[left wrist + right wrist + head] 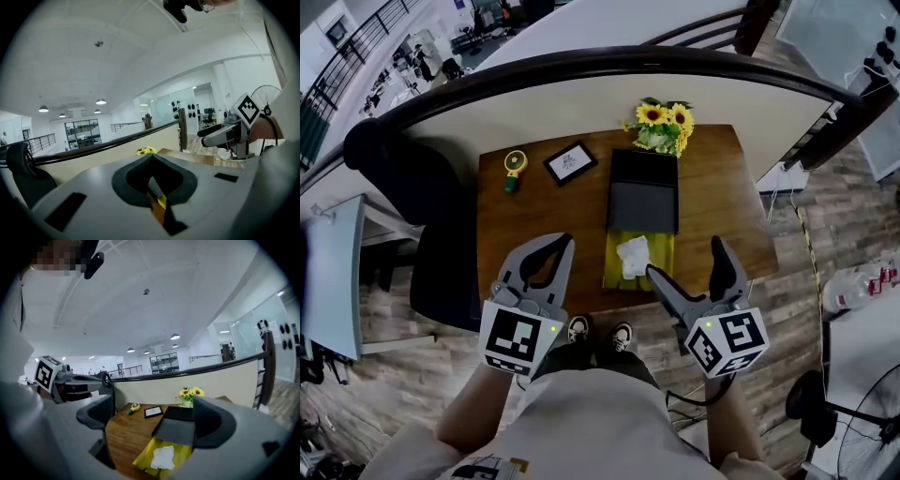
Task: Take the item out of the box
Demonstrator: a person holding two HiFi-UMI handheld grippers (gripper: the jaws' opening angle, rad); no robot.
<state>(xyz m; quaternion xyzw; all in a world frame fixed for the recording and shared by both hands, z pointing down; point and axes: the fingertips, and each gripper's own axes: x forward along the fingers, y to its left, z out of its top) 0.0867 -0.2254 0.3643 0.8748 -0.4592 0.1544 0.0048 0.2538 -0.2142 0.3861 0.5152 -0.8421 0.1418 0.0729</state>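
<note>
"Where is the item sitting?"

"Centre frame in the head view: a white crumpled bundle [633, 256] is lying on yellow wrapping [664, 246] spilling from the black box [643, 192]."

"And the grippers?"

"Lower right, the right gripper [686, 262] is gaping wide and empty. Lower left, the left gripper [561, 248] is pinching closed on nothing. The bundle is looking soft and light, and a raised fold at its middle seems the best place to nip it."

You have no readable words or numbers here; the print on the framed card [570, 162], far left on the table [722, 216], is too small.
</note>
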